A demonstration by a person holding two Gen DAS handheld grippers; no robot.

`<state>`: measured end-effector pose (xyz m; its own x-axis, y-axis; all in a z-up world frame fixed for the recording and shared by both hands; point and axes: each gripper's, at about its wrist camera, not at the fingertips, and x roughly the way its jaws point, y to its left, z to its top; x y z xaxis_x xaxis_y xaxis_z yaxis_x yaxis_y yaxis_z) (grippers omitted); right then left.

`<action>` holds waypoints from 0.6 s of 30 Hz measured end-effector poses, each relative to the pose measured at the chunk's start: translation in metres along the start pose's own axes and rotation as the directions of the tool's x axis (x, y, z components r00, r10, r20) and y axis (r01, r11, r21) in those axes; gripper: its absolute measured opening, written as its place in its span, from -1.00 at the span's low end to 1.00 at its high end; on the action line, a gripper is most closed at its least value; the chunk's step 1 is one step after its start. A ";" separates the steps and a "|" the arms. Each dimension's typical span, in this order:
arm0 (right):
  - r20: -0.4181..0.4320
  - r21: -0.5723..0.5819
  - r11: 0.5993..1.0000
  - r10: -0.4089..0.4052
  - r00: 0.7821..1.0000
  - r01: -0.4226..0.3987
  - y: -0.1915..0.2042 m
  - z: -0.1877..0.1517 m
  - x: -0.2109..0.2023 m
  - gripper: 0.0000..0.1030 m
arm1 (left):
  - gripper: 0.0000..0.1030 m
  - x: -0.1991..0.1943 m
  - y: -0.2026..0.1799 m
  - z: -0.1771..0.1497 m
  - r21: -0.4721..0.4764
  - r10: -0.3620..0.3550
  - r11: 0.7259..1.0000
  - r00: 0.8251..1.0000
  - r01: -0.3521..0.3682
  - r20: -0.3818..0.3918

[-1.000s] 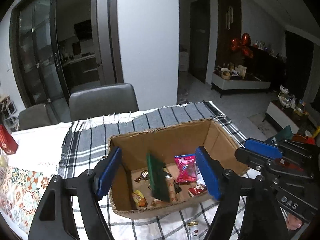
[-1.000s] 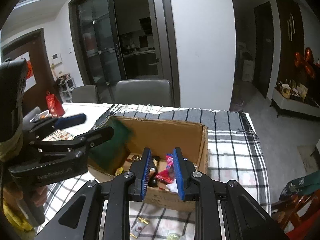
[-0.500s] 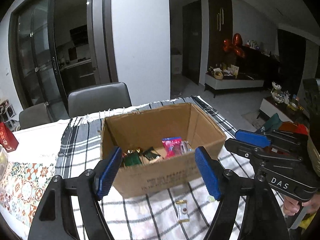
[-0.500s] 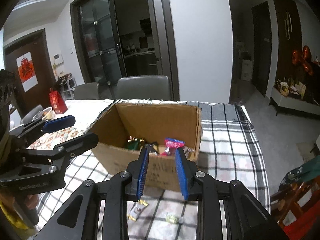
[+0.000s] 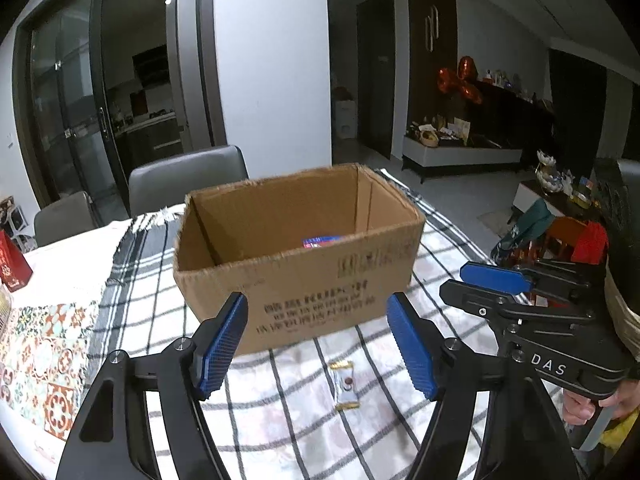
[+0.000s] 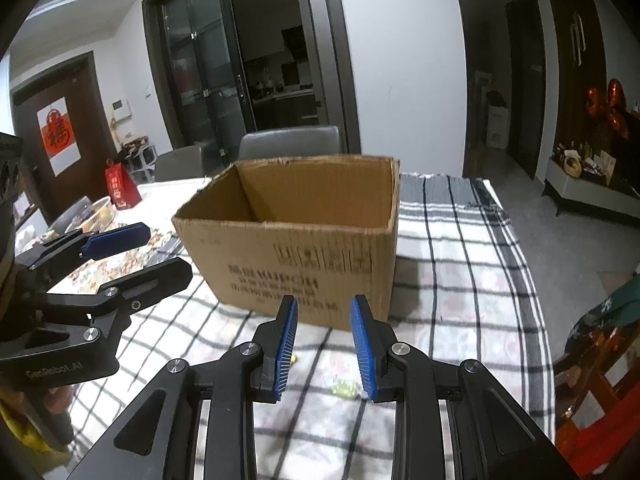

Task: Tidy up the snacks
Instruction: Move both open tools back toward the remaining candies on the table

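Note:
An open cardboard box (image 5: 304,268) stands on the checked tablecloth; it also shows in the right wrist view (image 6: 304,236). A pink snack packet (image 5: 320,242) peeks above its near wall. My left gripper (image 5: 318,340) is open and empty, low in front of the box. A white wrapped candy (image 5: 346,384) lies on the cloth between its fingers. My right gripper (image 6: 324,340) is open and empty, to the right of the left one. A small green candy (image 6: 346,388) lies near its right finger, and a yellow piece (image 6: 294,358) by its left finger.
Grey chairs (image 5: 188,176) stand behind the table. A red gift bag (image 6: 120,188) and a bowl (image 6: 86,214) sit at the far left on a patterned mat (image 5: 36,344). The table edge runs along the right, with a red chair (image 6: 600,384) beyond it.
Both grippers have pulled back and down from over the box to the cloth in front of it. The right gripper has opened wider. The green packet dropped into the box.

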<state>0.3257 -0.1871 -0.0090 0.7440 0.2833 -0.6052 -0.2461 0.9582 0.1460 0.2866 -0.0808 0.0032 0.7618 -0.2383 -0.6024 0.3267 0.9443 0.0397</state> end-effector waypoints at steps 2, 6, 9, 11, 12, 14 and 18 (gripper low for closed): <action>-0.008 0.001 1.000 0.006 1.000 -0.006 -0.002 -0.008 0.002 -0.44 | 0.36 0.003 -0.003 -0.006 0.002 -0.008 1.000 1.000 0.008 -0.015; -0.038 0.006 1.000 0.020 0.999 -0.020 -0.006 -0.020 0.010 -0.44 | 0.32 0.011 -0.010 -0.019 -0.002 -0.025 1.000 0.999 0.025 -0.048; -0.069 0.007 1.000 0.026 0.997 -0.026 -0.009 -0.030 0.017 -0.44 | 0.30 0.018 -0.012 -0.029 -0.006 -0.035 0.999 0.997 0.034 -0.071; -0.094 0.009 0.999 0.033 0.995 -0.033 -0.010 -0.037 0.023 -0.44 | 0.29 0.023 -0.014 -0.037 -0.007 -0.038 0.999 0.995 0.037 -0.091; -0.102 0.010 0.999 0.036 0.994 -0.035 -0.011 -0.040 0.026 -0.44 | 0.27 0.025 -0.014 -0.041 -0.008 -0.039 0.999 0.994 0.039 -0.101; -0.119 0.010 0.999 0.041 0.992 -0.040 -0.013 -0.045 0.031 -0.44 | 0.26 0.030 -0.013 -0.048 -0.010 -0.046 0.999 0.992 0.045 -0.118; -0.151 0.007 0.999 0.044 0.988 -0.044 -0.015 -0.053 0.041 -0.34 | 0.22 0.041 -0.013 -0.060 -0.022 -0.055 0.998 0.986 0.052 -0.155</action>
<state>0.3275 -0.1921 -0.0777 0.6302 0.3160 -0.7092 -0.2739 0.9452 0.1777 0.2801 -0.0893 -0.0693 0.6471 -0.2517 -0.7197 0.3532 0.9355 -0.0096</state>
